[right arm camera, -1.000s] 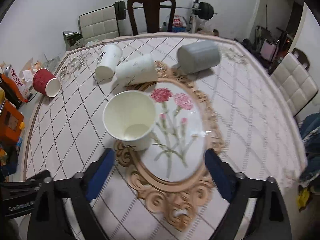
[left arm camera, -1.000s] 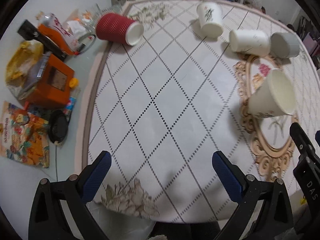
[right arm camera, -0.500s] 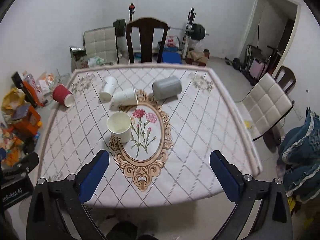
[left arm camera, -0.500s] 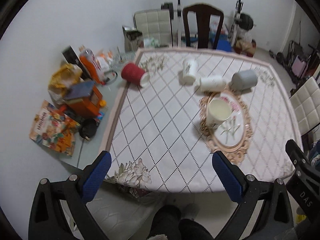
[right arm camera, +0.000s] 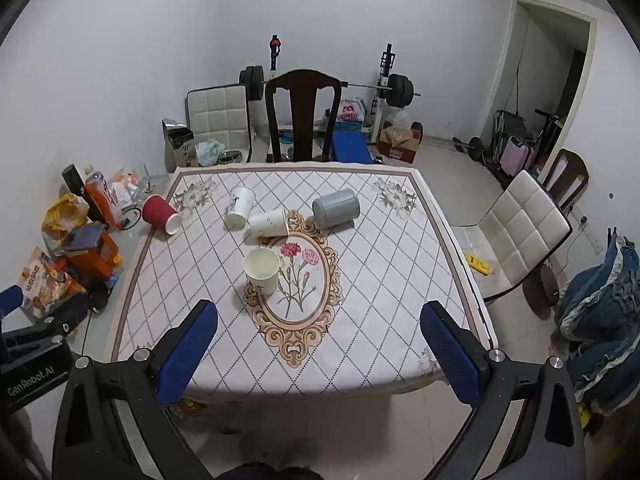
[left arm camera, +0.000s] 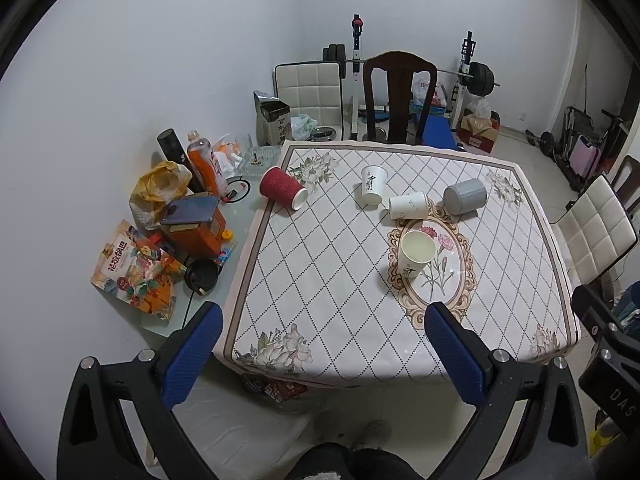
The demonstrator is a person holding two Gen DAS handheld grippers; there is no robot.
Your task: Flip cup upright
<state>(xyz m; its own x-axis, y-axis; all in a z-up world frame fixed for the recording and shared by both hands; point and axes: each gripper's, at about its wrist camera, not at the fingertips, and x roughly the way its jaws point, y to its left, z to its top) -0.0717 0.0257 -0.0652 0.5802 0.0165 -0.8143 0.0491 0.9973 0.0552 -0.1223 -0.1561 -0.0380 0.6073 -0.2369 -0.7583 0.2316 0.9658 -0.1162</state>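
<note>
A white paper cup point(left arm camera: 414, 254) point(right arm camera: 262, 271) stands upright, mouth up, at the left edge of the table's flower oval. Behind it lie several cups on their sides: a red ribbed cup point(left arm camera: 282, 189) point(right arm camera: 160, 213), a white printed cup point(left arm camera: 373, 185) point(right arm camera: 239, 208), another white cup point(left arm camera: 408, 205) point(right arm camera: 269, 221) and a grey cup point(left arm camera: 465, 196) point(right arm camera: 335, 208). My left gripper point(left arm camera: 320, 348) and my right gripper point(right arm camera: 318, 348) are both open and empty, held well back from the table's near edge, high above the floor.
The table point(left arm camera: 320, 280) has a diamond-pattern cloth. Its left strip holds snack bags point(left arm camera: 134, 270), an orange box point(left arm camera: 196, 228) and bottles point(left arm camera: 202, 160). A dark chair point(right arm camera: 302, 116) stands behind, a white chair point(right arm camera: 524, 224) to the right, gym gear at the wall.
Both grippers have pulled far back and up from the table; the whole table and room now show. The upright cup stays put.
</note>
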